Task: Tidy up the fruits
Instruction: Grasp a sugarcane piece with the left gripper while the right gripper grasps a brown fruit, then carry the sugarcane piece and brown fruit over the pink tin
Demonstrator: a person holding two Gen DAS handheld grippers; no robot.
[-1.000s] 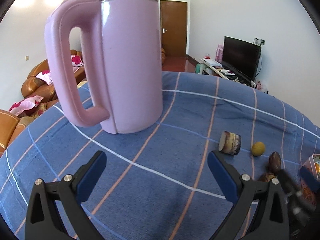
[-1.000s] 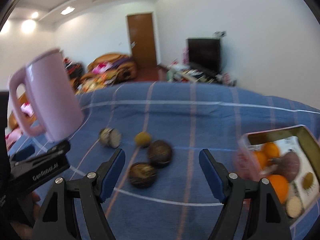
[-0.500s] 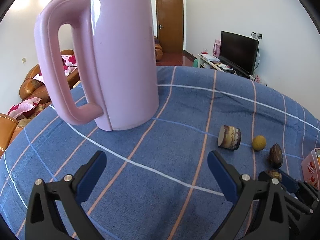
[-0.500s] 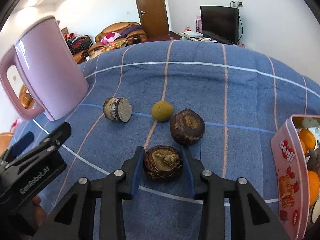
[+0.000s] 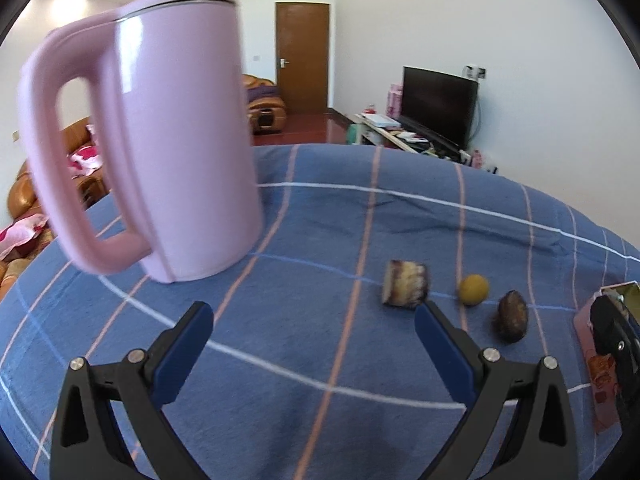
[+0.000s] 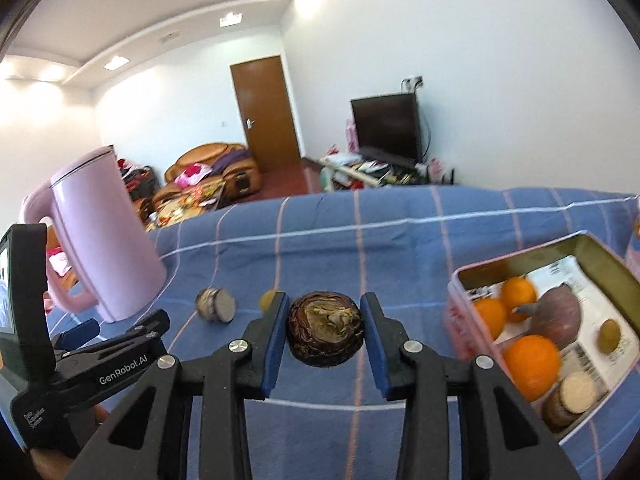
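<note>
One dark round fruit, firm-looking and light, sits clamped across its middle in the right hand-held gripper; left hand-held gripper gapes, holding nothing.

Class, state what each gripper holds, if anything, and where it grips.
The right gripper clamps the dark brown round fruit by its two opposite sides. The left gripper holds nothing.

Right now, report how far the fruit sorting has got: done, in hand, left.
Done: three oranges, a purple fruit and some smaller pieces lie in the pink metal tin. In hand: the right gripper is shut on a dark brown wrinkled round fruit. Left on the blue checked cloth: a cut brown stub, a small yellow ball fruit and another dark brown fruit. The left gripper is open, empty.
</note>
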